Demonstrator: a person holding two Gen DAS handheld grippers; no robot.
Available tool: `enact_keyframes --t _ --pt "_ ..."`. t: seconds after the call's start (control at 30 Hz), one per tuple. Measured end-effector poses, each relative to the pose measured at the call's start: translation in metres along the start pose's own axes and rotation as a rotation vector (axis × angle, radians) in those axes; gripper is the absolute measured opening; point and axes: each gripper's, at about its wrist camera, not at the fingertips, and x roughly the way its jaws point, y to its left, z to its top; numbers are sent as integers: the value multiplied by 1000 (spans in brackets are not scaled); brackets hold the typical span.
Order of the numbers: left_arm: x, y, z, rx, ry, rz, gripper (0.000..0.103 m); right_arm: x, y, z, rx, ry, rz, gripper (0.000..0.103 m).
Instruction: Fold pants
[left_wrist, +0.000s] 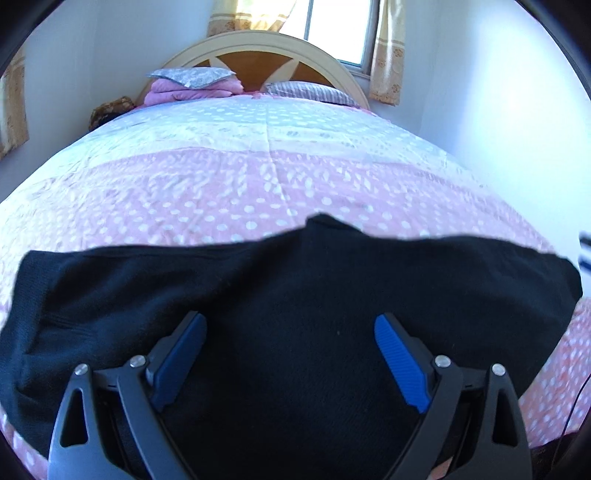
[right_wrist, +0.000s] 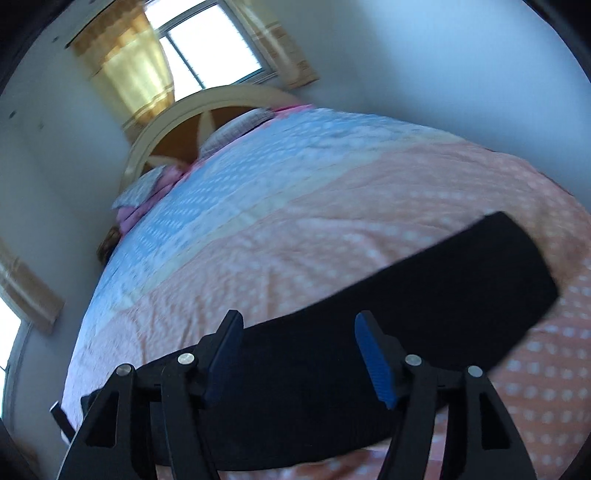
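Observation:
Black pants (left_wrist: 295, 288) lie flat on the pink dotted bedspread (left_wrist: 221, 184), stretched from left to right across the near part of the bed. My left gripper (left_wrist: 290, 321) is open and empty, hovering over the middle of the pants. In the right wrist view the pants (right_wrist: 443, 280) show as a long dark band running up to the right, with a squared end at the far right. My right gripper (right_wrist: 299, 319) is open and empty above the band's near part. This view is tilted and blurred.
A stack of folded pink bedding with a grey pillow (left_wrist: 192, 85) and a striped pillow (left_wrist: 310, 92) lie at the headboard (left_wrist: 258, 51). A window with yellow curtains (left_wrist: 340, 29) is behind. White walls stand close on both sides of the bed.

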Motion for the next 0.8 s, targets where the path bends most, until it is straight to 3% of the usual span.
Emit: enact_keyframes --t 0.07,0.13,0.27,0.43,0.57,0.63,0.8 --pt "-9 4 6 -3 -40 35 95 -12 -36 7 56 -37 -93 64" --pt "-20 11 16 1 -93 87 95 -16 -60 11 91 -52 -114 65" --pt "-24 36 29 -25 -114 205 95 -9 -97 22 134 -71 -238 64" --pt "-8 69 27 -94 -51 282 95 1 -129 39 155 -78 -288 64" --pt "8 87 14 -160 5 278 95 29 -134 39 89 31 -296 64" --pt "12 80 11 -118 -4 306 95 43 -144 32 122 91 -263 65" --pt "18 70 12 -56 19 332 98 48 -142 26 72 89 -279 65"
